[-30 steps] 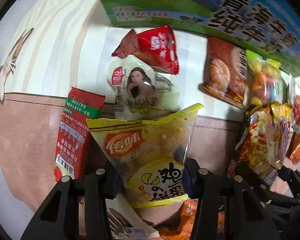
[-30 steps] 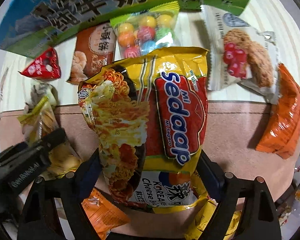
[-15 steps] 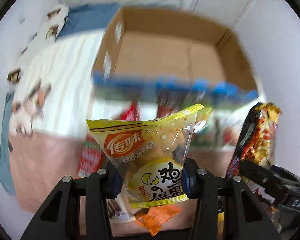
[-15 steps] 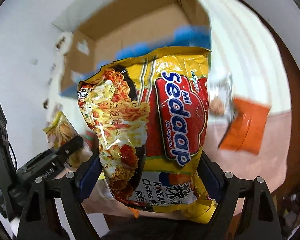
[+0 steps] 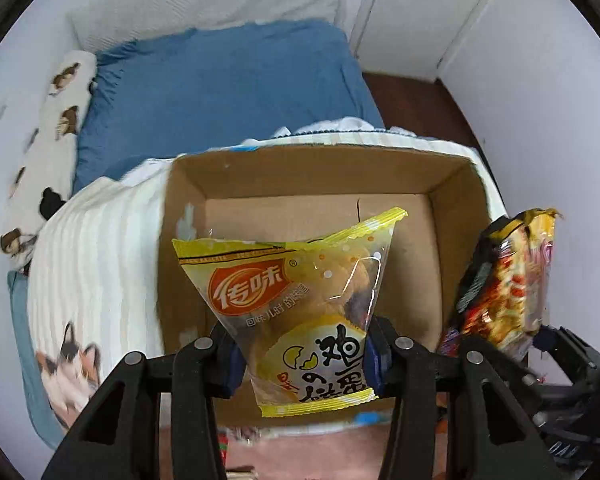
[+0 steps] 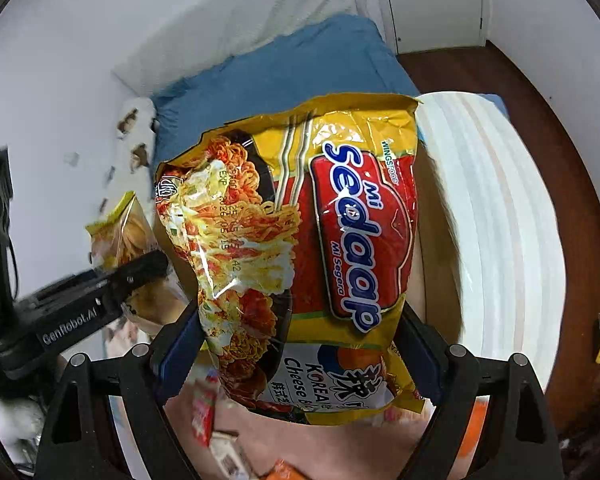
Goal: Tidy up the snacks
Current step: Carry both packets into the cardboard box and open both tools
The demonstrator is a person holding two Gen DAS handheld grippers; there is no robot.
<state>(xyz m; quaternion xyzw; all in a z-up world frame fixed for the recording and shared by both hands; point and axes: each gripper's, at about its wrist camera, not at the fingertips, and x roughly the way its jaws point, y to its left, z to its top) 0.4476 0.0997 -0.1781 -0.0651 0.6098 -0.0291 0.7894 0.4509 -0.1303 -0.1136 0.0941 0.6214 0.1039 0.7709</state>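
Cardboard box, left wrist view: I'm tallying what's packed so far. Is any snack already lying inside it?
No. The cardboard box shows only bare floor and walls; the yellow egg snack packet is held in the left gripper.

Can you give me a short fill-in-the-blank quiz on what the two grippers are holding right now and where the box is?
1. The left gripper is shut on a ____ snack packet.
2. The right gripper clamps a noodle pack printed with the brand name ____.
3. The cardboard box behind the snack packet looks ____ inside.

Missing words: yellow; Sedaap; empty
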